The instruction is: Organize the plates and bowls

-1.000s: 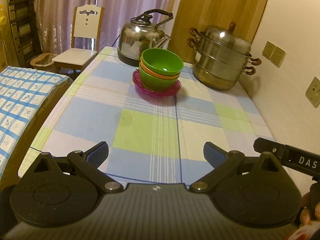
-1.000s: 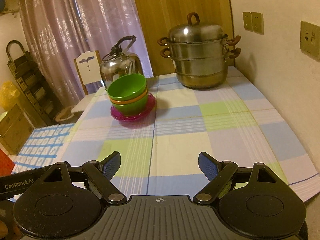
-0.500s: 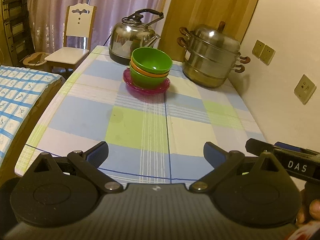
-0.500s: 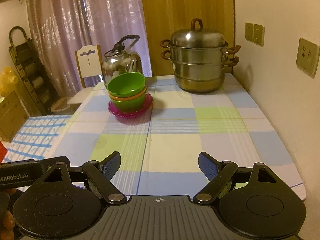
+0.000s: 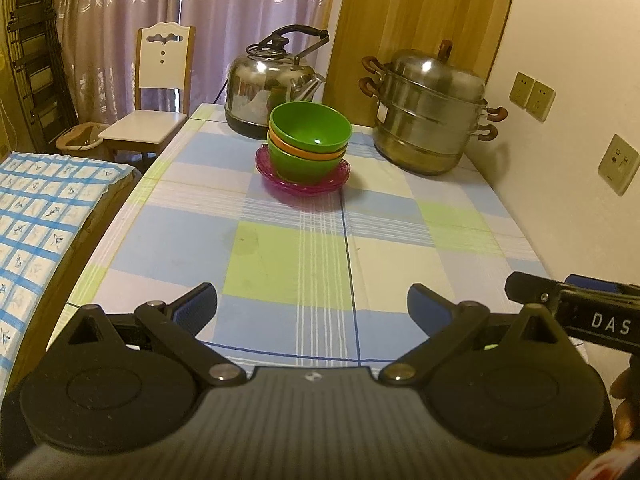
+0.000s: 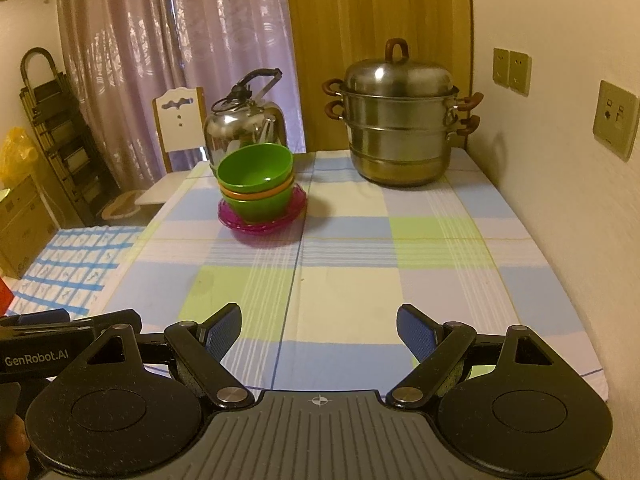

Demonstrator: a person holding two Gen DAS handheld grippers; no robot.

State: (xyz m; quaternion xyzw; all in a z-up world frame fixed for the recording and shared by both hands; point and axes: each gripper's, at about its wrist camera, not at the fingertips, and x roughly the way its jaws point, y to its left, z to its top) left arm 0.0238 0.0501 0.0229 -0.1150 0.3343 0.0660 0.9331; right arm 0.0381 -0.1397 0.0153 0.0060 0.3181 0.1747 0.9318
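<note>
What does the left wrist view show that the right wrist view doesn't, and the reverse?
Only left wrist: the right gripper's side, marked DAS, and the chair's seat.

Only right wrist: the left gripper's side, marked GenRobot.AI, a yellow bag and a cardboard box.

Both: each camera's own open, empty gripper, the stacked bowls on pink plates, the kettle, the steamer pot, the checked tablecloth, curtains and wall sockets.

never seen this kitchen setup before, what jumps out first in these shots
The stack of bowls, green with one orange between, sits on the pink plates at the far left of the checked table. Behind it stands a shiny kettle, with a tall steel steamer pot to its right. Both open claws hover near the table's front edge, empty.
</note>
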